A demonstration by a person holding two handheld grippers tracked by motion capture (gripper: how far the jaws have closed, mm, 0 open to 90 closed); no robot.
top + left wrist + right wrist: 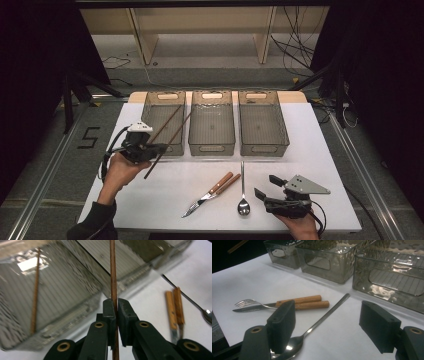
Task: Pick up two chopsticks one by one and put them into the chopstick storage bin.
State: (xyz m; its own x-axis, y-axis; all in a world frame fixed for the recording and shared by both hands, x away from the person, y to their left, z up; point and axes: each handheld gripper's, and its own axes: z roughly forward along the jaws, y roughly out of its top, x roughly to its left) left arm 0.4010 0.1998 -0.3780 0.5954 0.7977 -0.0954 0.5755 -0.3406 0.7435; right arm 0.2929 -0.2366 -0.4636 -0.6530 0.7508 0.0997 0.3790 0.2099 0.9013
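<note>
three bins (212, 131), two chopsticks (167, 145), one fork (245, 302), knife (249, 309), spoon (243, 192).

Dim, dark-edged scene; glare on bins (387, 280), motion-blurred close-up.

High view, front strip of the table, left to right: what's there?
Left gripper shut on a chopstick → fork and knife pair → spoon → right gripper, jaws open.
</note>
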